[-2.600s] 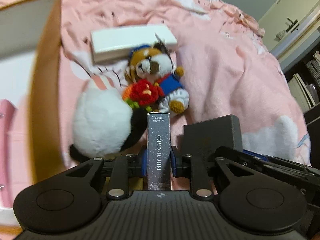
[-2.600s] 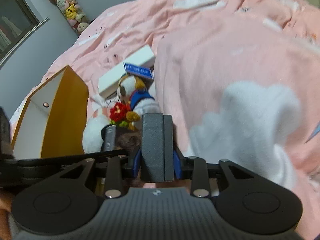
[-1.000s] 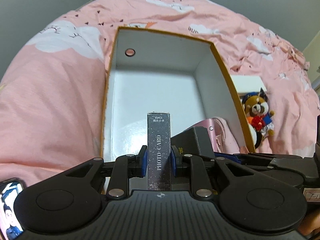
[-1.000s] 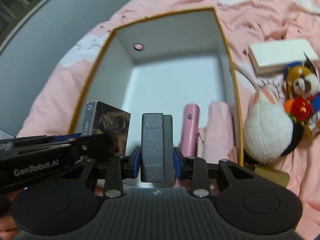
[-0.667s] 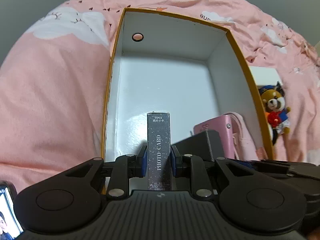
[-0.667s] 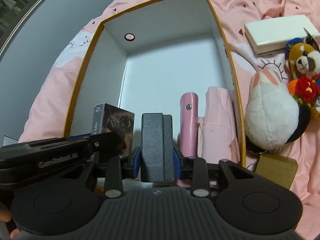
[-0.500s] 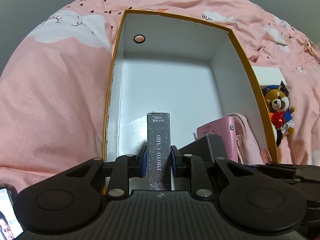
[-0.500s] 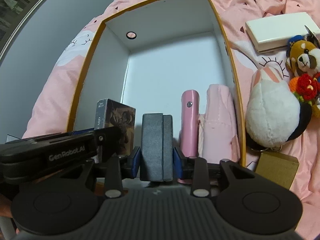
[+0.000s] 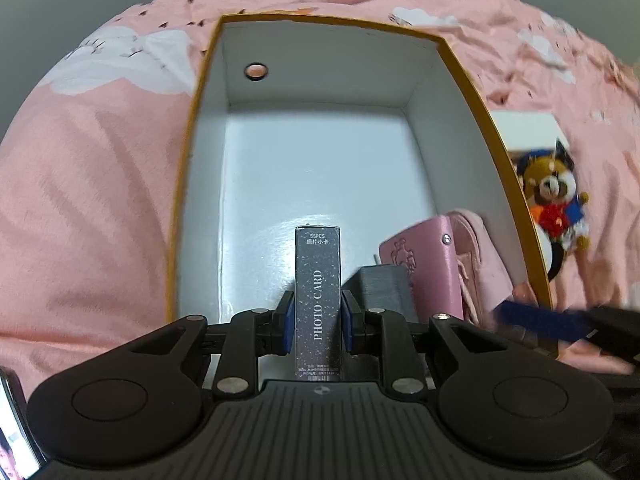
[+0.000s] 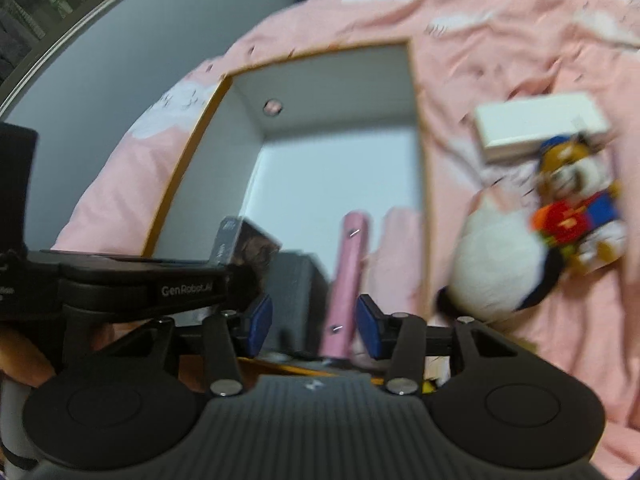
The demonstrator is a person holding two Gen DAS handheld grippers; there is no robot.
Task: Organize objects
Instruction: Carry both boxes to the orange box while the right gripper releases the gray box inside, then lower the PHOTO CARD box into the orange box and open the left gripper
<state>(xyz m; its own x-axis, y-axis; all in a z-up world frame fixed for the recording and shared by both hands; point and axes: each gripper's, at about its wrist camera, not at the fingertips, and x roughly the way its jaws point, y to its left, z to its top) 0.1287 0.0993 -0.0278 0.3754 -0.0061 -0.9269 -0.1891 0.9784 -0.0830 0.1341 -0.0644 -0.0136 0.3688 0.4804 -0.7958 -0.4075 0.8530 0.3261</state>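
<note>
My left gripper (image 9: 318,318) is shut on a dark photo card box (image 9: 318,300) and holds it over the near end of the open white storage box (image 9: 320,80) with orange rim. My right gripper (image 10: 314,324) is open; the grey box (image 10: 298,300) stands loose inside the storage box (image 10: 332,80) between its jaws, next to a pink wallet (image 10: 348,272). In the left wrist view the grey box (image 9: 384,292) sits beside the pink wallet (image 9: 428,264) and a pink pouch (image 9: 480,260).
The pink bedspread (image 9: 80,200) surrounds the storage box. To its right lie a red-panda plush (image 10: 576,200), a black-and-white plush (image 10: 500,264) and a flat white box (image 10: 536,124). A phone screen (image 9: 12,440) shows at the lower left.
My right gripper has opened and let go of the grey box inside the storage box, and is moving. My left gripper still holds the photo card box over the storage box.
</note>
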